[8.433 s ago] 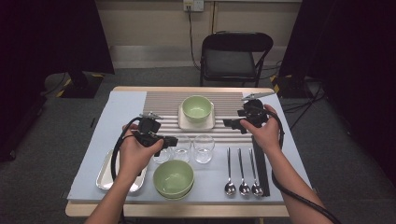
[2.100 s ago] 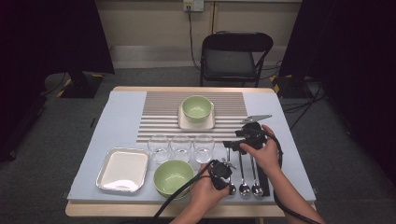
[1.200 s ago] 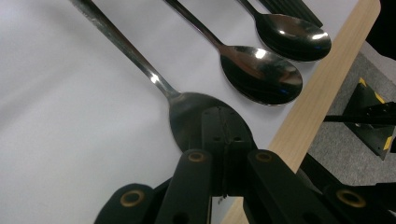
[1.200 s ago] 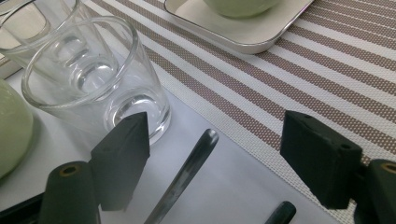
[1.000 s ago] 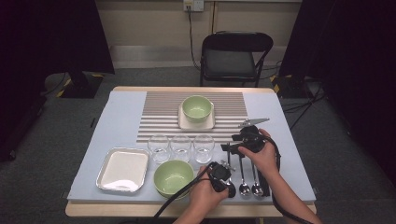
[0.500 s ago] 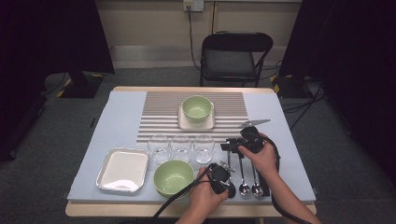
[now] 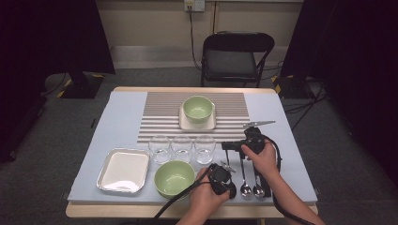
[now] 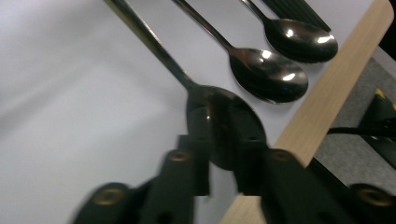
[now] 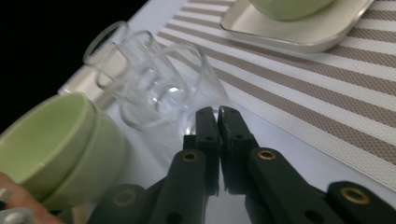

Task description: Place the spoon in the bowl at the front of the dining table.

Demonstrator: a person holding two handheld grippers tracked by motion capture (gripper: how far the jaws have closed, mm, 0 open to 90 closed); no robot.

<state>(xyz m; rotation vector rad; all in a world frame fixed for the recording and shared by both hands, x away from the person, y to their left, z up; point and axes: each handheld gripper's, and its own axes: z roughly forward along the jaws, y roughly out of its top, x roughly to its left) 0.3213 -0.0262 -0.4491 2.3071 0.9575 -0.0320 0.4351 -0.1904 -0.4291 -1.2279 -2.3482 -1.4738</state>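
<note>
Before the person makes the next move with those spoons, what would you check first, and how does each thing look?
1. Is the right claw closed: ok; its jaws have just been closing and stand almost together.
2. Is anything gripped in it: cannot tell; the right gripper view shows nothing between the jaws.
3. Is the left claw letting go of the nearest spoon: ok; its jaws have just been opening, with the spoon's bowl between them.
4. Are the other two spoons lying flat: ok.
5. Is there room ahead of the right claw: not ok; the glasses stand close in front.
</note>
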